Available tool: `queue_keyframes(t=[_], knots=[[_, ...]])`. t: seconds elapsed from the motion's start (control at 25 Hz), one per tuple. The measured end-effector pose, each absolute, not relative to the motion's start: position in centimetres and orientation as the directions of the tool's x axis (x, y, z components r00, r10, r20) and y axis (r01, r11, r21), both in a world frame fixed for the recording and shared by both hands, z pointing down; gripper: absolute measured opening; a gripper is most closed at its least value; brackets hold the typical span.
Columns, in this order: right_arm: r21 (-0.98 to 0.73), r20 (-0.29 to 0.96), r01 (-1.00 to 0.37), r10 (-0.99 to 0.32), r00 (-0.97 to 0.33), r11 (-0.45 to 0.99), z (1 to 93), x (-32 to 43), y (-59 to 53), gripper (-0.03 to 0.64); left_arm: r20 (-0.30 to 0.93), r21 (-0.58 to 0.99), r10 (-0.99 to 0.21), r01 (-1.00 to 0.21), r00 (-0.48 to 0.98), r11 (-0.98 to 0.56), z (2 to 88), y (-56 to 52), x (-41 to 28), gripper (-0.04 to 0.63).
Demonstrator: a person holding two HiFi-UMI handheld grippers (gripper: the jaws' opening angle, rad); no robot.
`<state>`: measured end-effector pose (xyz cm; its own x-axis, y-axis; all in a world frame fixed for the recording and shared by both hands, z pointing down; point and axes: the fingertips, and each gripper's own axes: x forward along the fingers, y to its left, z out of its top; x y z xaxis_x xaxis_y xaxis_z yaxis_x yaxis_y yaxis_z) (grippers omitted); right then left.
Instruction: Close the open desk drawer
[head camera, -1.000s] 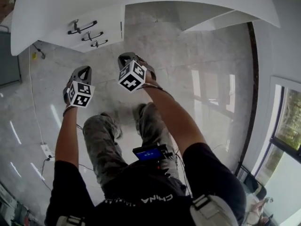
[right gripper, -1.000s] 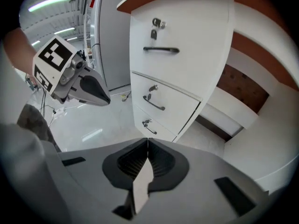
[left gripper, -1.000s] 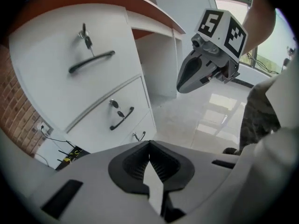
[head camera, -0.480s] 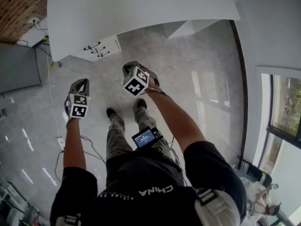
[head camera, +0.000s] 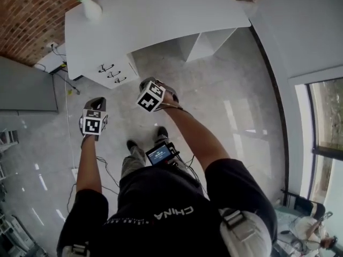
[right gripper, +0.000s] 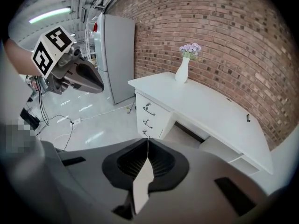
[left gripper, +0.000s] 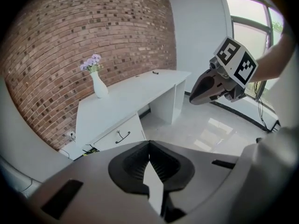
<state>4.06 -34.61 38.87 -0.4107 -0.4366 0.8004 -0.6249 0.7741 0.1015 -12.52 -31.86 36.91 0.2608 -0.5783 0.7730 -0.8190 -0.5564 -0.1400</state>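
White worktop [head camera: 155, 15] runs along the brick wall [head camera: 27, 15] at the top of the head view, with a vase [head camera: 91, 8] of lilac flowers at its left end. A stack of three drawers [head camera: 112, 74] sits under that end, and their fronts look flush with one another. The person stands on the glossy grey floor [head camera: 230, 106]. The left hand-held gripper [head camera: 96, 101] and the right hand-held gripper [head camera: 149, 82] are raised side by side and point towards the drawers, well apart from them. A tall grey cabinet [head camera: 24, 90] stands to the left of the worktop. In the left gripper view the jaws are pressed together with nothing between them. Beyond them lie the worktop, the vase, and one drawer front with a dark handle, and the right hand-held gripper hangs at the upper right. In the right gripper view the jaws also meet with nothing held. Their tip lines up with the lowest of the three drawer handles, and the left hand-held gripper shows at the upper left, before the cabinet.
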Motion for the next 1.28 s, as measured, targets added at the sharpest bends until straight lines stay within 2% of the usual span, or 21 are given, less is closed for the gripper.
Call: queue_keyframes(t=[0.24, 0.52, 0.92, 1.28], knots=[[0.139, 0.777, -0.656, -0.492, -0.392, 0.742, 34.3, 7.5, -29.0, 0.017, 0.763, -0.13, -0.598, -0.848, 0.245, -0.514, 32.9, -27.0, -11.3, 0.012], [0.203, 0.761, -0.679, -0.55, -0.345, 0.706, 30.1, 10.3, -21.7, 0.017, 0.718, -0.15, -0.614, -0.788, 0.328, -0.597, 27.7, -18.8, -8.4, 0.012], [0.231, 0.773, -0.649, -0.541, -0.33, 0.725, 31.0, 7.2, -3.8, 0.017, 0.722, -0.087, -0.594, -0.806, 0.353, -0.585, 31.1, 0.0, -11.9, 0.012], [0.248, 0.789, -0.652, -0.54, -0.294, 0.717, 32.2, 12.0, 5.5, 0.017, 0.729, -0.105, -0.56, -0.744, 0.394, -0.66, 32.5, 8.2, -5.7, 0.012]])
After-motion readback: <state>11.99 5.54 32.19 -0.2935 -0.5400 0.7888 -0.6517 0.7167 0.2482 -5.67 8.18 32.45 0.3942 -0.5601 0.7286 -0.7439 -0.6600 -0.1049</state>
